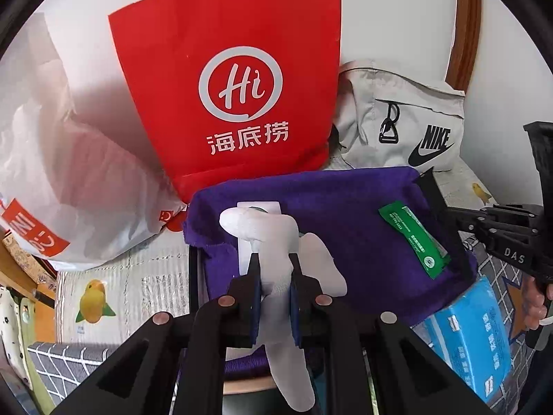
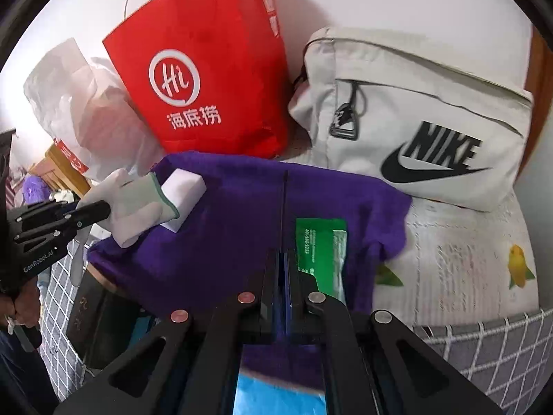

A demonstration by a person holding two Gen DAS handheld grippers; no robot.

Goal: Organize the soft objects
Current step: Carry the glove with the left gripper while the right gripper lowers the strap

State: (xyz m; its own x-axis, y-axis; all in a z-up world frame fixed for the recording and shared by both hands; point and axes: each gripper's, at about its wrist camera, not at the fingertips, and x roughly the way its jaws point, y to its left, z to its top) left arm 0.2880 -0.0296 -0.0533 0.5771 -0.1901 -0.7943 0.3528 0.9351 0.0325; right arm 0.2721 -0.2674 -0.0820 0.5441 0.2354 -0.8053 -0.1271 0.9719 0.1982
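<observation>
1. Close to the left camera, the left tool is squeezed tight on a white glove. The glove hangs over a purple cloth.
2. The right tool is closed tight on a thin dark edge that sticks up from under the purple cloth. What that edge belongs to, I cannot tell.
3. A green packet lies on the cloth, just beside the right tool.
4. A white block sits on the cloth too, touching the glove's cuff.
5. A blue pack lies near the cloth's right corner in the left view.
6. All of it sits on a bed cover with little yellow birds on it.
7. Farther back, a red paper bag stands up behind the cloth.
8. A white plastic bag slumps on its left, touching it.
9. A pale backpack leans on its right, against the wall.
</observation>
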